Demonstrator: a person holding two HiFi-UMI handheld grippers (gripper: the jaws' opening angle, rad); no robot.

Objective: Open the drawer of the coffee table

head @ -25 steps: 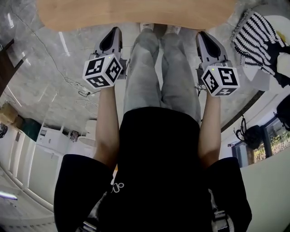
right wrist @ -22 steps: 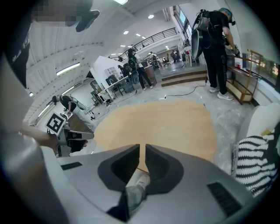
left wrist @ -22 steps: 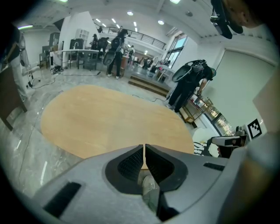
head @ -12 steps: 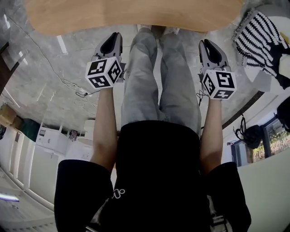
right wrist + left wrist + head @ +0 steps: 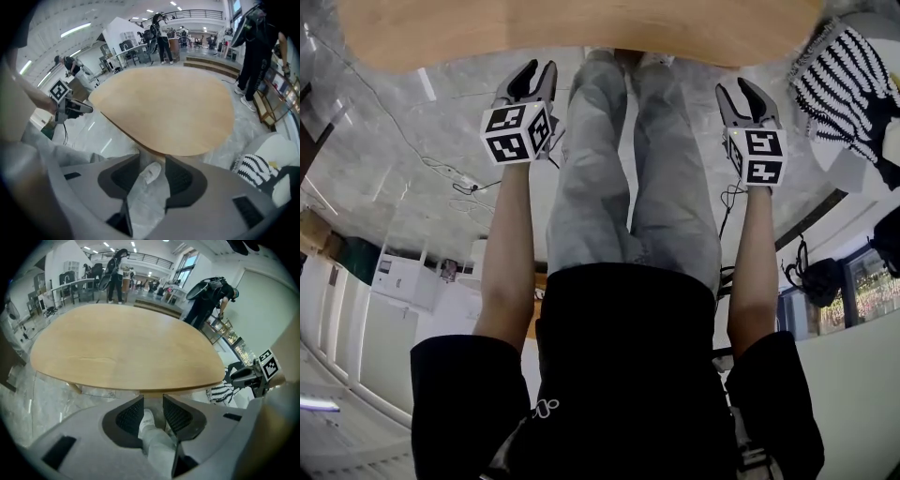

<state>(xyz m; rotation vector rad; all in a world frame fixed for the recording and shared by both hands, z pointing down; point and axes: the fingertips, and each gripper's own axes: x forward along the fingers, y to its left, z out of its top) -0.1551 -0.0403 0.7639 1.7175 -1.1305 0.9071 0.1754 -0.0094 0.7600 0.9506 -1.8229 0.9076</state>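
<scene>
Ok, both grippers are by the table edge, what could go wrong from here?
1. No drawer or handle shows in any view, only the wooden tabletop, so reaching under its overhang would be blind.
2. The left gripper and right gripper, jaws opening with nothing between them, hang close to the tabletop's edge and might knock it.
3. A cable lies on the floor to the left; a step could snag it.

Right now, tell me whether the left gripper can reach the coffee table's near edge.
Probably yes: the left gripper hangs just short of the wooden tabletop, its jaws opening with nothing between them, and only floor shows in the gap.
</scene>
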